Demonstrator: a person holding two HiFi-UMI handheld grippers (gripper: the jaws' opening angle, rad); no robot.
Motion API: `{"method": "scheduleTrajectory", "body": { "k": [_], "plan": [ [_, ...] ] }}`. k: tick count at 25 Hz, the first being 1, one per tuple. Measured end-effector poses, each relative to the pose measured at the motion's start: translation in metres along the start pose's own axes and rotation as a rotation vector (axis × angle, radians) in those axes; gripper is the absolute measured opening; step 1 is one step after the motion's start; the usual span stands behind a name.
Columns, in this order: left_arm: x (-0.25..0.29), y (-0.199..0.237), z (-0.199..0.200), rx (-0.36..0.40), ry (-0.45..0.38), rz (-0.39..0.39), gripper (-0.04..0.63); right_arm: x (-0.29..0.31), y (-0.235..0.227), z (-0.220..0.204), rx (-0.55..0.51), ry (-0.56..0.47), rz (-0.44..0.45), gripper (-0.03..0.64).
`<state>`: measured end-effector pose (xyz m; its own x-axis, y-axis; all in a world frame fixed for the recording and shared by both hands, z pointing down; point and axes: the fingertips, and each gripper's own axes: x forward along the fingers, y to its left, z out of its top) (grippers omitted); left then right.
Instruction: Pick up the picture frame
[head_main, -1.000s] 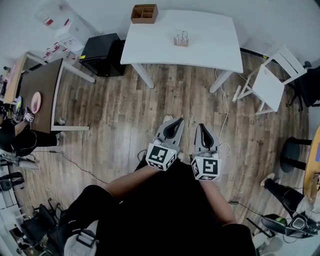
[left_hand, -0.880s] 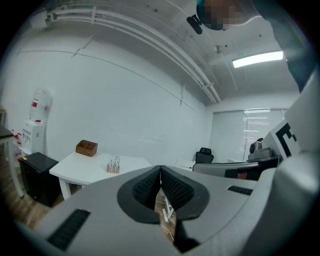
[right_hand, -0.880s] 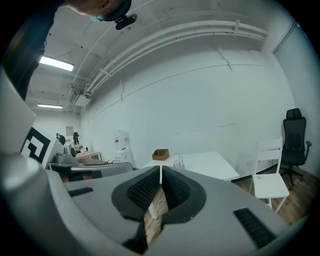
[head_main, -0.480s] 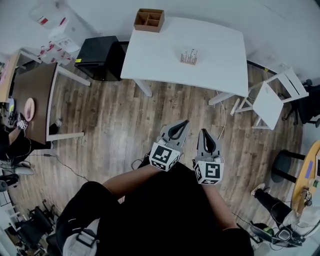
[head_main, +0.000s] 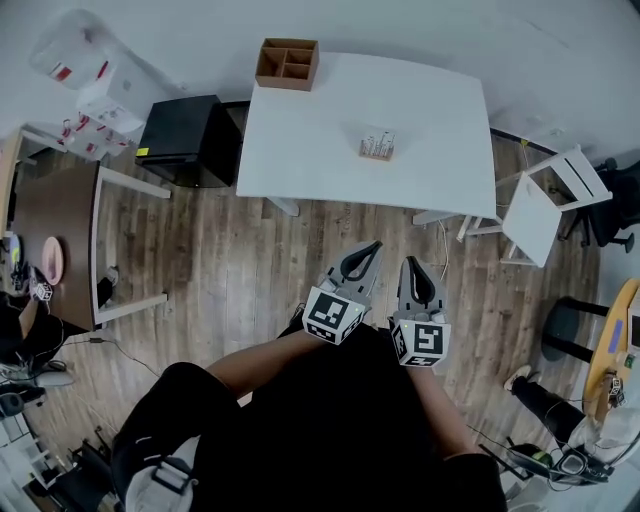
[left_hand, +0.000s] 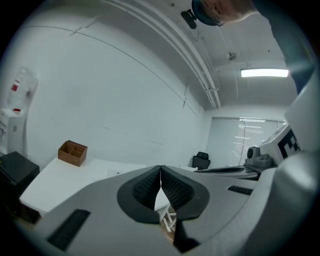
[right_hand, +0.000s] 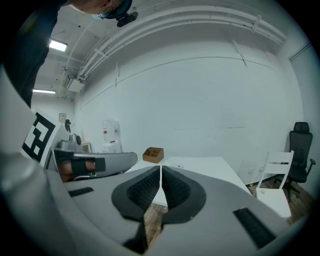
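White surface (head_main: 300, 130) carries a small item right of centre, probably the picture frame (head_main: 377, 144) though too small to confirm, clear of every edge. Left tool (head_main: 368, 250) and right tool (head_main: 409, 266), both clenched on nothing, sit side by side over wood floor (head_main: 230, 250), well short of the near edge, a posture suited to approach. White chair (head_main: 535, 205) flanks the right corner, black cabinet (head_main: 185, 140) the left; between them the way is open.

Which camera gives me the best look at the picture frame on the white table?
The head view: the picture frame sits unobstructed near the middle of the white table. Both gripper views skim the tabletop at a shallow angle, leaving the frame a tiny speck.
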<state>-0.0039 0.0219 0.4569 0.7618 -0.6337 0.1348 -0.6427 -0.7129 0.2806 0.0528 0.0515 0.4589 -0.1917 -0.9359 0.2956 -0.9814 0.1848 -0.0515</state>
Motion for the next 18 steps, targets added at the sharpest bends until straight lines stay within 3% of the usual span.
{"method": "scheduleTrajectory", "body": {
  "k": [7,18],
  "plan": [
    [0.008,0.036,0.001,0.022,0.018,0.006,0.015,0.026,-0.004,0.005,0.018,-0.006,-0.038,0.035],
    [0.005,0.099,-0.001,0.029,0.035,0.146,0.015,0.086,-0.007,0.009,0.045,-0.019,0.004,0.035]
  ]
}}
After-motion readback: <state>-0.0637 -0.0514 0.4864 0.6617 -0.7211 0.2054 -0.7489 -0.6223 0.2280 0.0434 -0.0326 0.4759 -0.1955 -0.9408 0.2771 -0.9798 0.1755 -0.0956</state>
